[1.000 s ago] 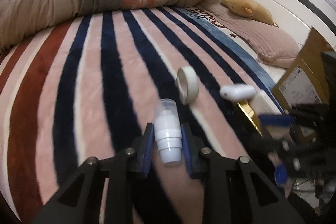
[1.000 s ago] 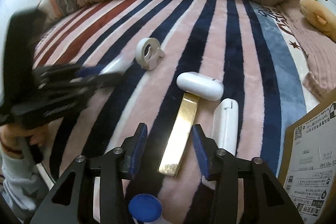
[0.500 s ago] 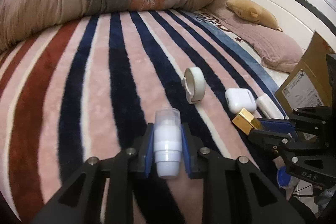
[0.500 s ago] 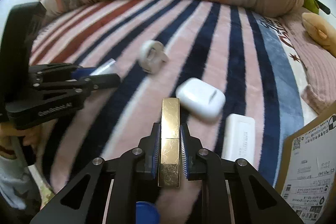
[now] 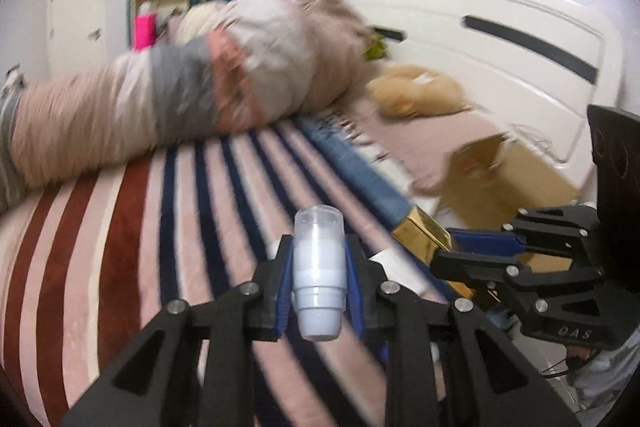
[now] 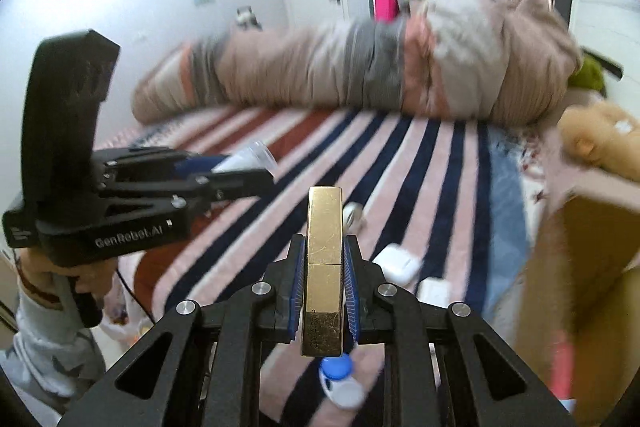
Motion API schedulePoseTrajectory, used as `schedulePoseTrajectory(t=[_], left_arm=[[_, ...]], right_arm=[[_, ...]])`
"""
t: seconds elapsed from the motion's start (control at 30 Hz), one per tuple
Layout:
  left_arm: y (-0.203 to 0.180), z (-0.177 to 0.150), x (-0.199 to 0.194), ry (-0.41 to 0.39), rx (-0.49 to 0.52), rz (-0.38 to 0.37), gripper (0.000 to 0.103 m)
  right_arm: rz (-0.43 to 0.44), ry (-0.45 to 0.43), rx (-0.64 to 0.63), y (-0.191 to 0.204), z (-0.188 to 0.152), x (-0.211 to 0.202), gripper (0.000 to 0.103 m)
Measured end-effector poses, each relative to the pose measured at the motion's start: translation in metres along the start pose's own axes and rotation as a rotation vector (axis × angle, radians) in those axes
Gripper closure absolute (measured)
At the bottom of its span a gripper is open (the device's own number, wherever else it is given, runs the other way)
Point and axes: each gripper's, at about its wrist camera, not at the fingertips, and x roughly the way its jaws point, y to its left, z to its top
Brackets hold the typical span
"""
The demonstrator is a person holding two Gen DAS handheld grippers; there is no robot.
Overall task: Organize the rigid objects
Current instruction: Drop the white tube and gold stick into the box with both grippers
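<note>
While my left gripper [image 5: 319, 279] clamped its fingers on the white tube [image 5: 319, 267], my right gripper [image 6: 323, 273] pinched the gold bar [image 6: 323, 259] above the bed [image 6: 420, 155].

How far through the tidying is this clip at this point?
Nothing looks put away yet. In hand: the left tool clamps a white stick tube, and the right tool clamps a gold bar-shaped case. The earbud case, tape dispenser, white block and blue-capped bottle are left on the striped blanket.
</note>
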Motion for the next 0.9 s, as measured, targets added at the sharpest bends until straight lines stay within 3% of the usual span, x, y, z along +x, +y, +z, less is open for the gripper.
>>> schedulePoseTrajectory(t=[0.1, 0.23, 0.4, 0.5, 0.67, 0.8, 0.9], left_arm=[[-0.036, 0.024, -0.003, -0.018, 0.034, -0.091, 0.082], [-0.083, 0.051, 0.011, -0.014, 0.097, -0.151, 0.082], [-0.133, 0.070, 0.043, 0.044, 0.155, -0.239, 0.082], [-0.155, 0.076, 0.066, 0.107, 0.183, -0.243, 0.082], [-0.178, 0.073, 0.106, 0.223, 0.221, -0.240, 0.082], [-0.187, 0.065, 0.127, 0.277, 0.250, -0.201, 0.082], [-0.189, 0.059, 0.135, 0.289, 0.278, -0.179, 0.082]], right_arm=[[-0.042, -0.065, 0.009, -0.024, 0.004, -0.046, 0.089], [-0.124, -0.103, 0.049, -0.066, 0.003, -0.085, 0.089], [-0.205, -0.038, 0.120, -0.131, -0.009, -0.095, 0.089], [-0.256, 0.049, 0.142, -0.162, -0.016, -0.077, 0.089], [-0.292, 0.157, 0.135, -0.180, -0.037, -0.062, 0.089], [-0.366, 0.192, 0.134, -0.191, -0.046, -0.054, 0.089], [-0.369, 0.192, 0.133, -0.191, -0.048, -0.055, 0.089]])
